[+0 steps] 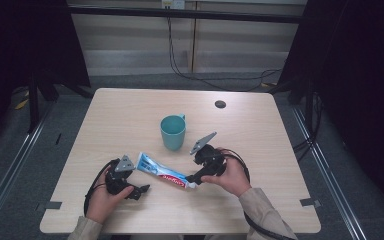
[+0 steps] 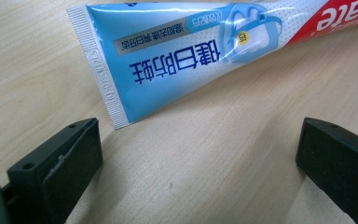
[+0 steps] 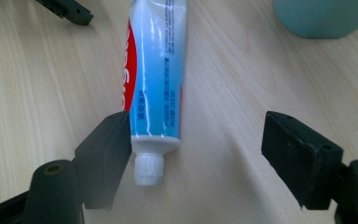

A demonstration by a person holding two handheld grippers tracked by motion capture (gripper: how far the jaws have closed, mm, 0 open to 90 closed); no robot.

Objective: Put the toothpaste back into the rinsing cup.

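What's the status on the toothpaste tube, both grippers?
Left gripper open, short of the tube's crimped end. Right gripper open around the cap end, not clamped. Toothpaste tube flat on table. Teal mug stands just behind.

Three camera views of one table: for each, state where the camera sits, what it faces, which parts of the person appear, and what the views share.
High view: above the table's near side, facing down on the teal mug; both forearms and hands show.
Left gripper view: on the left tool, facing the toothpaste tube crimped end.
Right gripper view: on the right tool, facing the tube's white cap.
Shared: the tube.
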